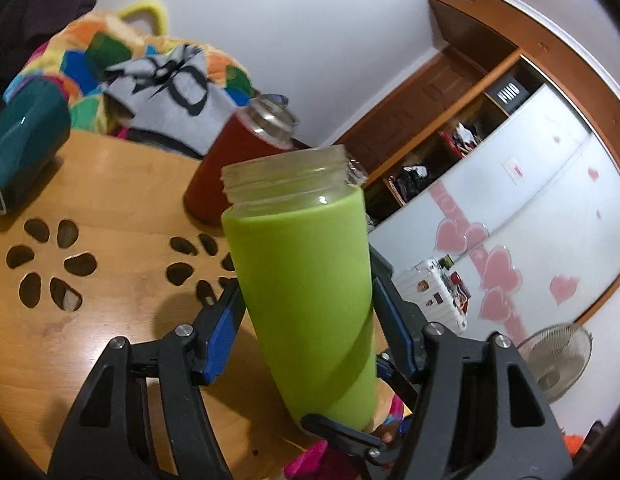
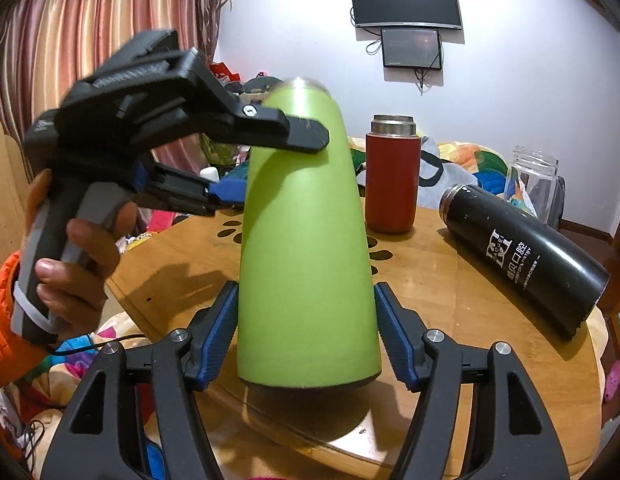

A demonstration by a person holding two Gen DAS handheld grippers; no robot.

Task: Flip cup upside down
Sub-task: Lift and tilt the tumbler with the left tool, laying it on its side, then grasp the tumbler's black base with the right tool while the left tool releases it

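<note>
Left wrist view: left gripper [image 1: 305, 300] is clamping the green cup [image 1: 305, 280], glass threaded mouth up, tilted, above the wooden table [image 1: 109, 320].

Right wrist view: right gripper [image 2: 305, 328] fingers are sitting apart beside the cup [image 2: 301, 248], pads not clearly touching; left gripper [image 2: 269, 160] is pinching it higher up.

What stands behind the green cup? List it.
Behind the green cup, to its right, a red flask stands on the wooden table. The cup covers whatever is straight behind it.

The room light is shining bright. My green cup [image 2: 305, 236] is looking blurry on top. Edges are bending and going dark.
</note>
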